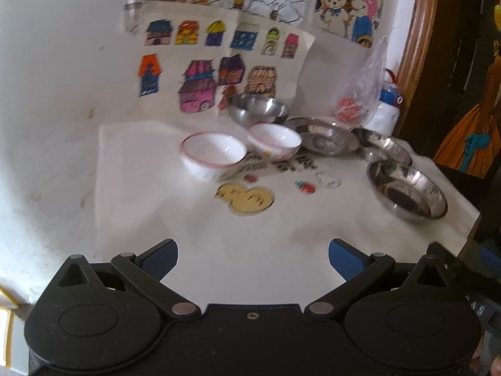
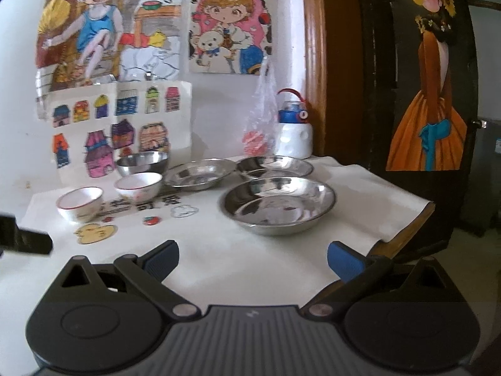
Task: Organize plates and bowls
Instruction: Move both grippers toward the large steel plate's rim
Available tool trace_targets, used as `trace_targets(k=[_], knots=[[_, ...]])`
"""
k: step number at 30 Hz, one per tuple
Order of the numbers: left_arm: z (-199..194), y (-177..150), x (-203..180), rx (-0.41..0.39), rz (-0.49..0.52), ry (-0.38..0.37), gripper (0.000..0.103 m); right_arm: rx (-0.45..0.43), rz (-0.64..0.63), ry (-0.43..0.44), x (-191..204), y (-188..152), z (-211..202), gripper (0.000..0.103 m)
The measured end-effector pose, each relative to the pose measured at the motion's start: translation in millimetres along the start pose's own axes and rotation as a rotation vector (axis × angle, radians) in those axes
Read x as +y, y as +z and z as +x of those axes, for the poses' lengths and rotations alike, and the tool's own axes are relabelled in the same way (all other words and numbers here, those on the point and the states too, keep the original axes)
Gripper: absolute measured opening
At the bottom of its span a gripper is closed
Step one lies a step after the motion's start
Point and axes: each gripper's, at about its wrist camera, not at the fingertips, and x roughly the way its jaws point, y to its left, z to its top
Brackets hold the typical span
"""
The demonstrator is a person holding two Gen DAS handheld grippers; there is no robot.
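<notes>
Your left gripper (image 1: 253, 260) sat at the bottom of its frame with the blue pads spread wide and nothing between them, hovering over bare white cloth (image 1: 141, 219). Your right gripper (image 2: 253, 260) was the same: jaws apart, empty, low in the frame above the cloth.

Everything you had to sort lay ahead of you. In the right wrist view, the nearest steel plate (image 2: 278, 205) sat right of centre. Two more steel plates (image 2: 200, 174) (image 2: 275, 166) lay behind it, their rims close together or perhaps touching. At centre left stood two white bowls with red rims (image 2: 80, 203) (image 2: 138, 187), and a steel bowl (image 2: 142, 162) was behind them against the drawings on the wall (image 2: 122, 125).

Here was where you could have slipped. Those steel rims were thin, sloped and shiny, so a pinch taken too shallow would likely have let a plate slide out and clatter onto its neighbours. The near plate sat towards the right edge of the table, and a push instead of a lift might have sent it off. Reaching for the rear plates risked brushing the plastic bag (image 2: 261, 119) and the white bottle (image 2: 294, 131) in the upper middle of the frame. The white bowls looked breakable, so stacking them off-centre could have chipped one. The cloth could also have bunched under a dragged dish.
</notes>
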Motion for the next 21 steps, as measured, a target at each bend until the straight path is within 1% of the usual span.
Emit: trace_targets(k=[4, 6, 8, 11, 14, 18, 21], knots=[[19.4, 17.9, -19.0, -0.030, 0.011, -0.043, 0.102, -0.003, 0.000, -0.026, -17.0, 6.1, 16.7, 0.103], [32.6, 25.0, -28.3, -0.026, 0.002, -0.091, 0.102, -0.007, 0.002, -0.037, -26.7, 9.5, 24.9, 0.103], [45.9, 29.9, -37.6, -0.016, 0.003, -0.119, 0.102, -0.009, 0.000, -0.047, -36.0, 13.9, 33.6, 0.103], [65.0, 37.1, -56.5, -0.014, 0.072, -0.125, 0.102, -0.011, -0.009, -0.056, -47.6, 18.9, 45.8, 0.103], [83.0, 47.0, -75.0, -0.035, 0.133, -0.138, 0.102, -0.008, -0.015, -0.060, -58.8, 23.9, 60.3, 0.103], [108.3, 60.2, -93.7, -0.030, 0.167, -0.196, 0.102, 0.007, -0.020, -0.060, -73.4, 30.8, 81.3, 0.103], [128.2, 67.9, -108.0, -0.025, 0.185, -0.204, 0.102, 0.016, -0.025, -0.060, -83.2, 34.6, 96.5, 0.103]])
